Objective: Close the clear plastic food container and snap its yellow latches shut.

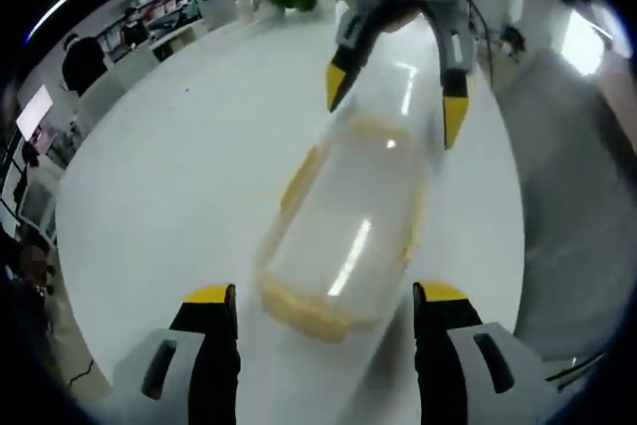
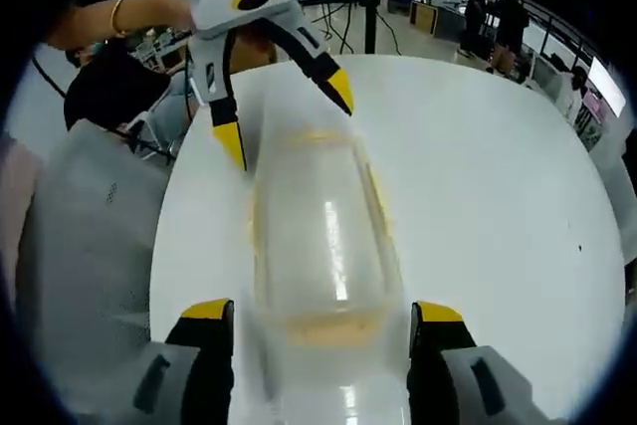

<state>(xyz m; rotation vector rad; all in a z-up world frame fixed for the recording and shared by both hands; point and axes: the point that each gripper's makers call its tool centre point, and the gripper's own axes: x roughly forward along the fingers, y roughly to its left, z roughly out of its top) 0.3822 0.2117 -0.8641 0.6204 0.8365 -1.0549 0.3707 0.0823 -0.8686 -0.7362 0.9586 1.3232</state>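
Here a round white table (image 1: 179, 176) is used as the work surface, w/ an office blurred behind it. The box (image 1: 343, 236), clear w/ yellow trim, is seen lying lengthwise near the table's middle, one short end toward each gripper; the placement seems meant to let both ends be reached at once. In the left gripper view the left gripper (image 1: 325, 298) is held low at the near end w/ its jaws spread wide, either side of that end, nothing pinched; whether the box is touched can't be told thru the blur. The right gripper (image 1: 396, 97) is seen across at the far end, jaws likewise spread, straddling the lid (image 1: 383, 121), prob. so it can be pressed down. In the right gripper view the same is mirrored: right gripper (image 2: 321, 314) at the near end, left gripper (image 2: 287, 116) opposite. The latches (image 1: 299, 181) are only yellow smears along the rim; whether they are snapped can't be judged.
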